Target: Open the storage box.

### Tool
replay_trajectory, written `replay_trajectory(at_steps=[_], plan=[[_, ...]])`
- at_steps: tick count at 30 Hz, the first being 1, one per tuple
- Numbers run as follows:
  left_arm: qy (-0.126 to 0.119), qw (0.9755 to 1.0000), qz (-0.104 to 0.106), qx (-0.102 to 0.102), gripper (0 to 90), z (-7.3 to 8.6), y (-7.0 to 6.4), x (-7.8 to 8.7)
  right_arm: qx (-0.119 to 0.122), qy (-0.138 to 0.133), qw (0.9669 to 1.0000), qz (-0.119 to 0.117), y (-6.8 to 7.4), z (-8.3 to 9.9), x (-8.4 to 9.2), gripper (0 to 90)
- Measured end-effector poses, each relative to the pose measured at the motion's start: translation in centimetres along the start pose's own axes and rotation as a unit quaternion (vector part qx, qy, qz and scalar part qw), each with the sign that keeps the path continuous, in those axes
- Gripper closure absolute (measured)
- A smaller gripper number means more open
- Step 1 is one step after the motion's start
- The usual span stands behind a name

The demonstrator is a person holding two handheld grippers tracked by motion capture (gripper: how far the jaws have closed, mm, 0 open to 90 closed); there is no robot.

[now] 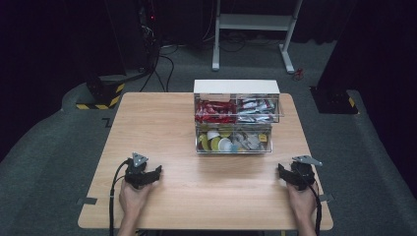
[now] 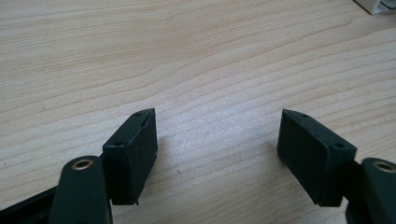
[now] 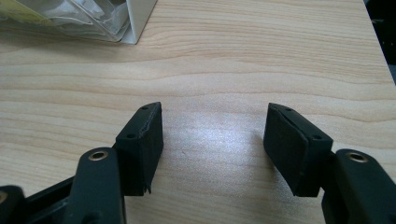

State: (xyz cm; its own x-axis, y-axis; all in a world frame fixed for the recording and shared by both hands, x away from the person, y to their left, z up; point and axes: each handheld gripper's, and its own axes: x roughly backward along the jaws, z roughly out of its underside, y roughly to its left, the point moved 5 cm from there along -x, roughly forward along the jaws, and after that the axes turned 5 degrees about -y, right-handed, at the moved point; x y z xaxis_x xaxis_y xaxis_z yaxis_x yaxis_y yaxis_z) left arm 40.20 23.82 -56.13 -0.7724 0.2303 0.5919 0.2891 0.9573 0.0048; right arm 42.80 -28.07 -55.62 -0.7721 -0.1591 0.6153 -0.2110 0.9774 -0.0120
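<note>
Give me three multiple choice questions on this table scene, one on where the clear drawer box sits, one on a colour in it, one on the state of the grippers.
1. Where is the clear drawer box?
A. at the table's near edge
B. toward the far side of the table, beyond both grippers
C. on the floor

2. What colour are the packets in the upper left drawer?
A. red
B. blue
C. green

3. How do the left gripper and right gripper stand?
A. both shut on packets
B. one open, one shut
C. both open, nothing held

Answers: B, the high view shows the box far from the hands; A, those packets look red; C, bare wood shows between both pairs of jaws.
</note>
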Motion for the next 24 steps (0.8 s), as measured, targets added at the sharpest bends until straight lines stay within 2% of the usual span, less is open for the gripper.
replay_trajectory(at_steps=[5, 10, 12, 24], plan=[[0.000, 1.0000, 0.001, 0.000, 28.8, 0.00, 0.01, 0.00, 0.005, -0.001, 1.0000, -0.001, -0.06, -0.01, -0.01, 37.6], [0.000, 1.0000, 0.000, 0.001, 28.8, 0.00, -0.01, -0.01, -0.001, 0.000, 1.0000, 0.001, 0.23, 0.02, 0.05, 40.1], [0.001, 1.0000, 0.000, 0.001, 28.8, -0.03, -0.14, -0.04, 0.013, -0.003, 0.9999, -0.006, 0.59, -0.03, 0.03, 41.4], [0.001, 1.0000, 0.002, 0.001, 28.7, -0.07, -0.15, -0.08, 0.013, -0.004, 0.9998, -0.013, 0.73, 0.08, 0.19, 44.2]])
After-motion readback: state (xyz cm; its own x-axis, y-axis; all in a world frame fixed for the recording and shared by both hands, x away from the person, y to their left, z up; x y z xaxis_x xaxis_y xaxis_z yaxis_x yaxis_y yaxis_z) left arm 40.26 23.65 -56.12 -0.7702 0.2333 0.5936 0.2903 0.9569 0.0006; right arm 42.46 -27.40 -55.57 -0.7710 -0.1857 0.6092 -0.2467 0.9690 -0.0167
